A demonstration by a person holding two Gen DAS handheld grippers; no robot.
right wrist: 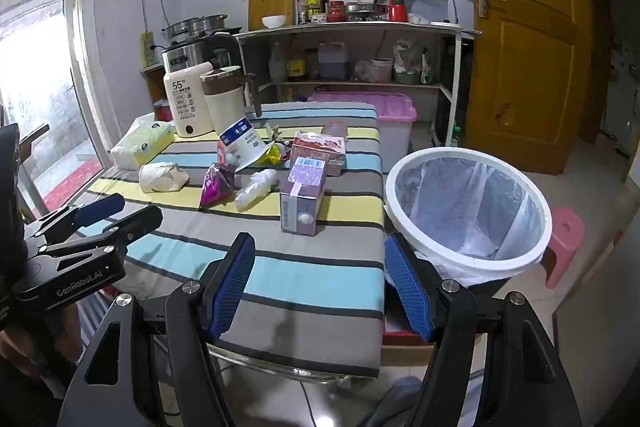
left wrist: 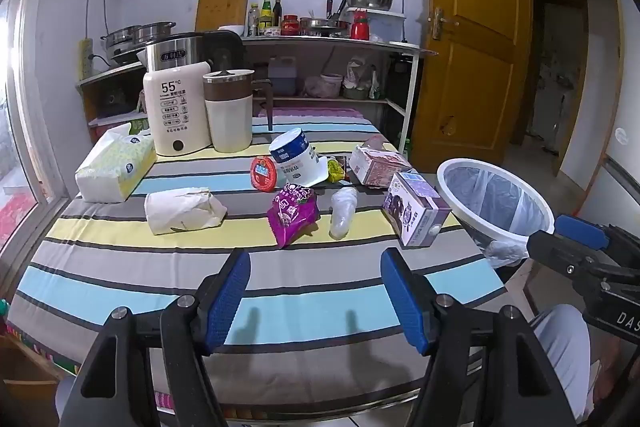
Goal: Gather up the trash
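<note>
Trash lies across the striped table [left wrist: 280,291]: a crumpled white paper bag [left wrist: 182,209], a magenta snack wrapper [left wrist: 293,213], a clear plastic wrapper [left wrist: 342,211], a purple milk carton [left wrist: 416,209], a pink carton [left wrist: 378,165], a tipped white-and-blue tub [left wrist: 294,157] and a red lid [left wrist: 264,173]. A white bin with a clear liner [right wrist: 468,209] stands off the table's right edge. My left gripper [left wrist: 316,267] hovers open over the near table, nothing between its fingers. My right gripper [right wrist: 320,251] is open too, near the table's right edge beside the bin; the purple carton [right wrist: 302,195] lies just ahead.
A tissue pack [left wrist: 116,167], a white kettle [left wrist: 178,111] and a beige jug [left wrist: 229,111] stand at the table's far left. Shelves with pots and bottles [left wrist: 320,27] line the back wall. A pink stool [right wrist: 564,247] sits right of the bin, a pink-lidded box [right wrist: 384,123] behind the table.
</note>
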